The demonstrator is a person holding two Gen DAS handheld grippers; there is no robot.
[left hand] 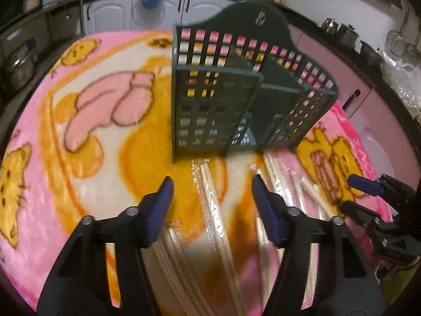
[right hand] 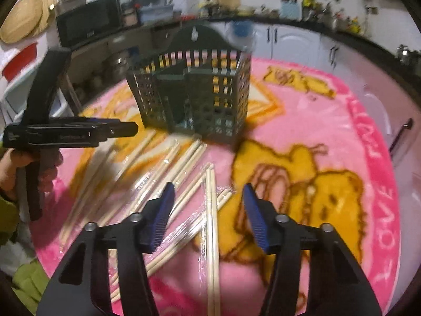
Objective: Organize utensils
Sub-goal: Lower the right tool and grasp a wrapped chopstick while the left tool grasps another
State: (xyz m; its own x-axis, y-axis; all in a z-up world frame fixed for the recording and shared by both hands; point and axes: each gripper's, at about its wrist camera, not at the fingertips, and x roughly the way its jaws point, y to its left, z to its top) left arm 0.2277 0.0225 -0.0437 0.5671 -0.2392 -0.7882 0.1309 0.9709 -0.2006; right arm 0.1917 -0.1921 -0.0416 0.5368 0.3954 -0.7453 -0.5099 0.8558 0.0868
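Observation:
A dark green lattice utensil holder point(left hand: 236, 97) stands upright on a pink and yellow blanket point(left hand: 105, 121); it also shows in the right wrist view point(right hand: 194, 97). Several pairs of wooden chopsticks in clear wrappers point(left hand: 213, 210) lie on the blanket in front of it, also in the right wrist view point(right hand: 184, 184). My left gripper point(left hand: 211, 187) is open and empty above one wrapped pair. My right gripper point(right hand: 209, 192) is open and empty above another pair point(right hand: 211, 223). The right gripper shows at the right edge of the left view point(left hand: 355, 192), and the left gripper at the left of the right view point(right hand: 129, 129).
Kitchen counters with white cabinets point(left hand: 184, 8), pots point(left hand: 18, 65) and a microwave point(right hand: 89, 23) surround the blanket. A hand point(right hand: 29, 163) holds the left gripper's handle. The blanket's pink border with lettering point(right hand: 376, 184) runs along the right.

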